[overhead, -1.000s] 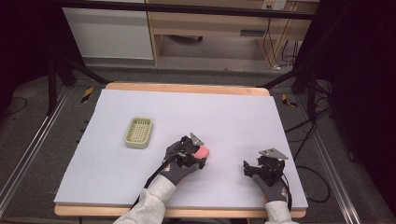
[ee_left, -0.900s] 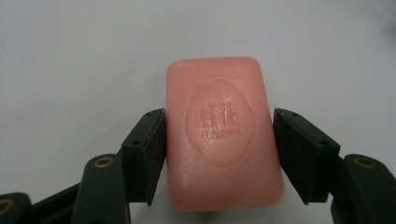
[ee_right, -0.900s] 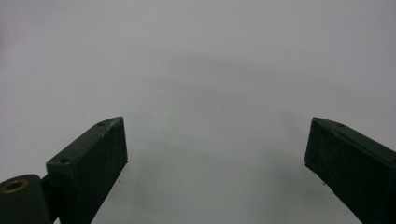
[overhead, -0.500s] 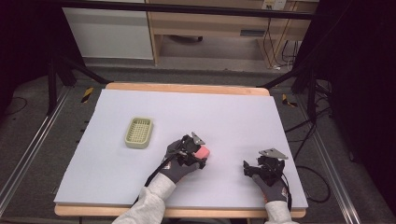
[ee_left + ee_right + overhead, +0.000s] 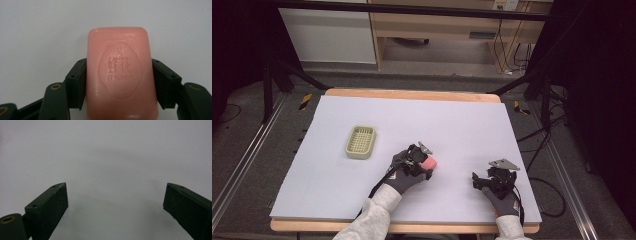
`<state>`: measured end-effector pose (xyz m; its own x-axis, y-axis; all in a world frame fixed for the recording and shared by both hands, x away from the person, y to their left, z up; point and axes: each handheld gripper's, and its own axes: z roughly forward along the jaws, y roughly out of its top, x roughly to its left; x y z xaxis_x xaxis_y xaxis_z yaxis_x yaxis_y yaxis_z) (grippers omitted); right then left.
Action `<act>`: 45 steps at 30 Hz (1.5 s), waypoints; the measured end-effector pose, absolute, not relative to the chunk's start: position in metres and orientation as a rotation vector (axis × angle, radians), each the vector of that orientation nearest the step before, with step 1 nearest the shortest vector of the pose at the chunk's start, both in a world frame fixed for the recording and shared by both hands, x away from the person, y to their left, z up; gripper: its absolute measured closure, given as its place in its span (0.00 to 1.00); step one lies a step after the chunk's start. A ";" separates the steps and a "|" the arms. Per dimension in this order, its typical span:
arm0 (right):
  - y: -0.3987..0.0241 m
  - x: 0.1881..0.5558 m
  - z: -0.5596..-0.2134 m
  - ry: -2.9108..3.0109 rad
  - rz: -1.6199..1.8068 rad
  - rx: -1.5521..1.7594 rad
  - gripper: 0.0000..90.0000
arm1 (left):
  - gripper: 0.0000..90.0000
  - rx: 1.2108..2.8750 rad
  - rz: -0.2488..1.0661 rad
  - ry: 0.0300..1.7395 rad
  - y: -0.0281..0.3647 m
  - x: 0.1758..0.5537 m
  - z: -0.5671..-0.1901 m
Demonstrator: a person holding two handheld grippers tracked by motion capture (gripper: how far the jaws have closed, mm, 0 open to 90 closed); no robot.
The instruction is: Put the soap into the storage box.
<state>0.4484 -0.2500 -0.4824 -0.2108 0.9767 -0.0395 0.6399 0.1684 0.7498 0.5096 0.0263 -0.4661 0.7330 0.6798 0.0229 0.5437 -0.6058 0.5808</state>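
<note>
- High view: the left tool (image 5: 424,161) sits near the middle of the pale surface (image 5: 462,125), a little toward the near edge, with a gloved hand (image 5: 404,175) around it. A pink soap (image 5: 430,163) shows at its tip, low over the surface.
- High view: a green dish (image 5: 360,142) with a gridded floor lies to the left of the soap and a bit farther off, well apart from it.
- High view: the right tool (image 5: 492,177) rests at the near right of the surface, well apart from the soap, a gloved hand (image 5: 504,200) behind it.
- Left gripper view: the left tool (image 5: 118,82) has just been closing its jaws, and both black pads (image 5: 77,85) now press the long sides of the soap (image 5: 120,72), gripping it. The bar's stamped face looks up at the camera, and its far end juts past the pads.
- Right gripper view: the right tool (image 5: 115,205) stands wide open, bare surface (image 5: 112,157) between its jaws.
</note>
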 end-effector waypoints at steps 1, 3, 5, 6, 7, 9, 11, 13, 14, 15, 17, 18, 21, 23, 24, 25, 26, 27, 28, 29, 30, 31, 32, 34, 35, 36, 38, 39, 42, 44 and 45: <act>-0.250 0.448 -0.482 1.922 0.832 1.524 0.07 | 0.41 2.384 0.324 0.923 0.026 0.510 -0.466; -0.250 0.449 -0.482 1.924 0.829 1.523 0.07 | 0.41 2.389 0.321 0.921 0.026 0.510 -0.465; -0.250 0.449 -0.482 1.925 0.828 1.521 0.07 | 0.41 2.395 0.316 0.918 0.026 0.510 -0.465; -0.250 0.449 -0.482 1.926 0.829 1.521 0.07 | 0.41 2.399 0.315 0.913 0.026 0.510 -0.465; -0.250 0.449 -0.483 1.926 0.829 1.520 0.07 | 0.41 2.403 0.312 0.908 0.026 0.510 -0.464; -0.251 0.449 -0.483 1.930 0.827 1.513 0.07 | 0.41 2.409 0.311 0.902 0.027 0.509 -0.463; -0.250 0.449 -0.483 1.926 0.828 1.521 0.07 | 0.41 2.413 0.314 0.897 0.028 0.508 -0.461; -0.251 0.449 -0.483 1.927 0.830 1.515 0.07 | 0.41 2.402 0.307 0.897 0.029 0.506 -0.459; -0.251 0.449 -0.483 1.926 0.830 1.518 0.07 | 0.41 2.399 0.305 0.894 0.030 0.506 -0.458; -0.250 0.449 -0.482 1.925 0.829 1.522 0.07 | 0.41 2.402 0.306 0.890 0.031 0.505 -0.456; -0.251 0.449 -0.482 1.926 0.828 1.521 0.07 | 0.41 2.396 0.305 0.880 0.033 0.503 -0.452; -0.251 0.449 -0.483 1.928 0.828 1.516 0.07 | 0.41 2.396 0.305 0.877 0.034 0.502 -0.450; -0.251 0.449 -0.483 1.927 0.829 1.516 0.07 | 0.41 2.392 0.306 0.867 0.039 0.499 -0.443; -0.251 0.449 -0.483 1.927 0.829 1.516 0.07 | 0.41 2.386 0.312 0.868 0.043 0.497 -0.439; -0.251 0.449 -0.482 1.926 0.828 1.521 0.07 | 0.41 2.381 0.311 0.868 0.046 0.496 -0.437; -0.250 0.449 -0.482 1.925 0.827 1.522 0.07 | 0.41 2.380 0.315 0.868 0.048 0.496 -0.435; -0.251 0.449 -0.483 1.927 0.828 1.516 0.07 | 0.41 2.377 0.315 0.867 0.050 0.495 -0.434; -0.251 0.449 -0.483 1.926 0.828 1.516 0.07 | 0.41 2.370 0.313 0.871 0.054 0.495 -0.432; -0.251 0.449 -0.482 1.925 0.828 1.517 0.07 | 0.41 2.368 0.315 0.869 0.057 0.494 -0.431; -0.251 0.449 -0.482 1.924 0.828 1.517 0.07 | 0.41 2.360 0.316 0.873 0.059 0.494 -0.430; -0.251 0.449 -0.482 1.924 0.828 1.517 0.07 | 0.41 2.363 0.317 0.869 0.062 0.494 -0.428; -0.251 0.449 -0.482 1.923 0.828 1.521 0.07 | 0.41 2.358 0.320 0.871 0.065 0.494 -0.427; -0.251 0.449 -0.482 1.922 0.827 1.522 0.07 | 0.41 2.354 0.325 0.876 0.067 0.493 -0.426; -0.251 0.449 -0.483 1.924 0.826 1.518 0.07 | 0.41 2.346 0.332 0.885 0.073 0.493 -0.425; -0.251 0.449 -0.483 1.924 0.825 1.518 0.07 | 0.41 2.346 0.332 0.887 0.076 0.493 -0.424; -0.251 0.449 -0.483 1.924 0.825 1.518 0.07 | 0.41 2.340 0.329 0.891 0.079 0.493 -0.423; -0.251 0.449 -0.483 1.922 0.825 1.518 0.07 | 0.41 2.336 0.326 0.896 0.083 0.492 -0.421; -0.251 0.449 -0.483 1.922 0.826 1.519 0.07 | 0.41 2.326 0.332 0.901 0.086 0.492 -0.421; -0.251 0.449 -0.483 1.922 0.824 1.518 0.07 | 0.41 2.316 0.344 0.910 0.095 0.491 -0.418; -0.251 0.449 -0.483 1.922 0.824 1.520 0.07 | 0.41 2.303 0.352 0.924 0.100 0.492 -0.416; -0.251 0.449 -0.482 1.920 0.825 1.521 0.07 | 0.41 2.291 0.356 0.934 0.103 0.492 -0.415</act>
